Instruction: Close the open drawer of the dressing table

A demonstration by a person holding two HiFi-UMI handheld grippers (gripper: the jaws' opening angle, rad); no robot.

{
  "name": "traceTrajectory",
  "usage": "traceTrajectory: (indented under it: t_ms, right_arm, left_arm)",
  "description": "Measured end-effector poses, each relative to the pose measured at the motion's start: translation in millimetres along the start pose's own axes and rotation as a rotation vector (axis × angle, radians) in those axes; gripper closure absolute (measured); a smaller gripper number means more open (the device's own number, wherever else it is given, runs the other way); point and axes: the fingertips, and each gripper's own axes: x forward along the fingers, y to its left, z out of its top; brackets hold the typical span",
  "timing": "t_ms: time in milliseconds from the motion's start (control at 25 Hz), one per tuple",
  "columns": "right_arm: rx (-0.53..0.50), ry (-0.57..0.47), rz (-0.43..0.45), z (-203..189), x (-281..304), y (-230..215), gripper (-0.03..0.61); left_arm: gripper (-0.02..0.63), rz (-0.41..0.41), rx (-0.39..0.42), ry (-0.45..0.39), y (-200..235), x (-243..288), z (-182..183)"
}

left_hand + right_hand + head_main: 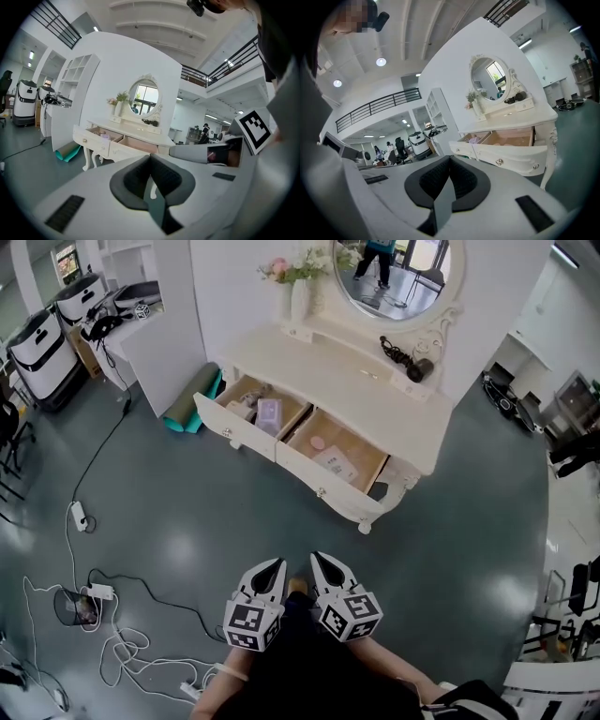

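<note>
The cream dressing table (375,399) stands ahead of me under an oval mirror (394,277). Both of its drawers are pulled out. The left drawer (246,418) holds a purple box, and the right drawer (330,470) holds a pink disc and a flat packet. My left gripper (277,564) and right gripper (317,560) hang side by side low in the head view, well short of the table, each shut on nothing. In the left gripper view the open drawers (110,143) show past the closed jaws. The right gripper view shows the drawer fronts (501,157) with their knobs.
A hair dryer (405,359) and a flower vase (292,287) sit on the tabletop. A rolled green mat (192,399) lies by the table's left leg. Cables and a power strip (80,515) trail over the floor at left. White machines (42,343) stand at far left.
</note>
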Motion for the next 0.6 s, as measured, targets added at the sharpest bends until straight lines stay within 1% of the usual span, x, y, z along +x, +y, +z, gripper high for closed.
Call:
traceTrajectory:
  t_ms: [160,360,600]
  right_arm:
    - [-0.006,-0.004,0.014,15,31,-14,0.566]
    - [0.0,-0.015,0.006,34,65,-39,0.566]
    - [0.004,-0.02,0.007,51,95,-61,0.567]
  left_arm:
    - [0.598,0.002,-0.001,-0.002,17,30,15]
    - [0.597,-0.006,0.017,-0.006,30,66,32]
    - [0.597,0.005,0.018,-0.01,46,97,47]
